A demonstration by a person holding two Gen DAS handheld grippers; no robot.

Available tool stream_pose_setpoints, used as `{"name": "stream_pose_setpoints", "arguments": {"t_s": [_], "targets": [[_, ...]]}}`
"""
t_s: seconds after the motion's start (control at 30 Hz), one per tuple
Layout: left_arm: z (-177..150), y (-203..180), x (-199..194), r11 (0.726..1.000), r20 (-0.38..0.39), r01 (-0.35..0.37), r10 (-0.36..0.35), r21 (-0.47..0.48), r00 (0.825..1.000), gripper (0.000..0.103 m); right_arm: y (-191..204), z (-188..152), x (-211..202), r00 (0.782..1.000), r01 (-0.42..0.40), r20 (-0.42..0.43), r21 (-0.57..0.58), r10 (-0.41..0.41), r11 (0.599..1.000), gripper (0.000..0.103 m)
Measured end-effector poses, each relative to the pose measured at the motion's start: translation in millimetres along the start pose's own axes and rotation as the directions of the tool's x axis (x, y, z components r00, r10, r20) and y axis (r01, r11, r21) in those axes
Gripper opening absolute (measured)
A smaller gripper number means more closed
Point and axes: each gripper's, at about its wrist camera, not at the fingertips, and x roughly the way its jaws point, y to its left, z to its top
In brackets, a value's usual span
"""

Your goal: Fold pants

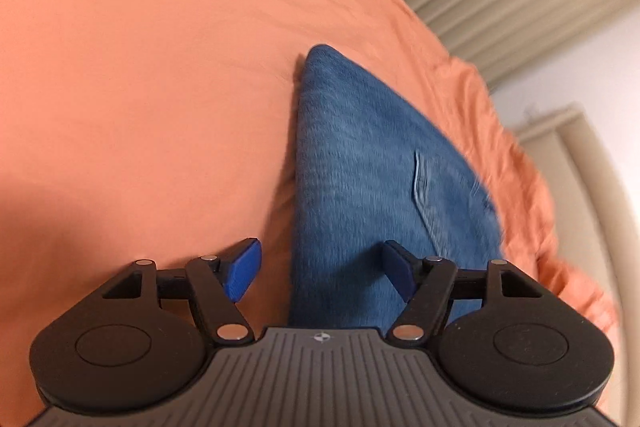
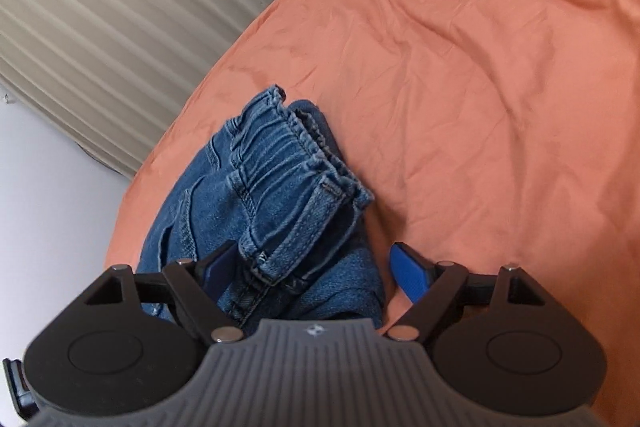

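Both the left claw point(image 1: 322, 269) and right claw point(image 2: 316, 273) gape apart over folded jeans point(image 2: 276, 179) on the orange sheet point(image 2: 480, 67)

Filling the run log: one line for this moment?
left gripper open | right gripper open | folded jeans on orange sheet

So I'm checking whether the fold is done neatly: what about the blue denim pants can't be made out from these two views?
- Left wrist view: blue denim pants are motion-blurred; their near end is hidden behind the open left gripper.
- Right wrist view: the open right gripper hides the near end; the legs below the elastic waistband are covered.
- Orange bedsheet runs off frame.
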Motion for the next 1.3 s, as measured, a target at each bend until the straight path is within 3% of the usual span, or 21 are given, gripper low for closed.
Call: {"name": "stream_pose_setpoints", "arguments": {"t_s": [0.13, 0.17, 0.2, 0.4, 0.6, 0.7, 0.83, 1.03, 1.3], "targets": [[7.4, 8.7, 15.1, 0.996, 0.014, 0.068, -0.067, -0.065, 0.998, 0.079, -5.5, 7.2, 11.8, 1.000, -0.023, -0.021, 0.025, 0.023, 0.999, 0.075], [8.7, 8.1, 19.3, 0.995, 0.014, 0.073, -0.073, -0.062, 0.997, 0.072, -6.6, 9.4, 15.1, 0.999, -0.025, -0.025, 0.032, 0.026, 0.999, 0.072], [9.7, 6.9, 23.5, 0.996, 0.008, 0.075, -0.074, -0.057, 0.997, 0.057, -6.9, 10.9, 17.7, 0.999, -0.023, -0.027, 0.038, 0.024, 0.999, 0.064], [10.9, -3.6, 26.1, 0.997, 0.016, 0.068, -0.068, -0.028, 0.998, 0.011, 11.5, 16.1, 17.1, 0.999, 0.023, -0.040, -0.008, -0.023, 1.000, 0.041], [26.7, -30.5, 8.7, 0.997, 0.001, 0.060, -0.060, 0.058, 0.998, 0.006, 57.0, 29.6, 0.6, 0.997, 0.067, -0.028, -0.112, -0.071, 0.991, 0.032], [42.1, -50.6, -10.6, 0.988, -0.008, 0.064, -0.063, 0.142, 0.998, 0.006, 83.7, 36.6, -11.1, 1.000, -0.008, -0.019, -0.132, 0.006, 0.991, 0.031], [67.3, -69.2, -45.7, 0.969, -0.013, 0.012, -0.009, 0.248, 1.000, 0.006, 140.7, 35.6, -15.2, 0.999, -0.029, -0.042, -0.255, 0.018, 0.967, 0.030], [110.8, -63.2, -117.6, 0.948, 0.060, -0.077, 0.062, 0.310, 0.996, 0.006, 204.7, 21.2, 0.0, 0.992, -0.124, -0.069, -0.274, 0.109, 0.954, 0.030], [134.4, -23.7, -195.3, 0.902, 0.157, -0.229, 0.182, 0.366, 0.971, 0.007, 284.0, -31.9, 17.3, 0.968, -0.251, -0.085, -0.308, 0.236, 0.918, 0.030]]}}
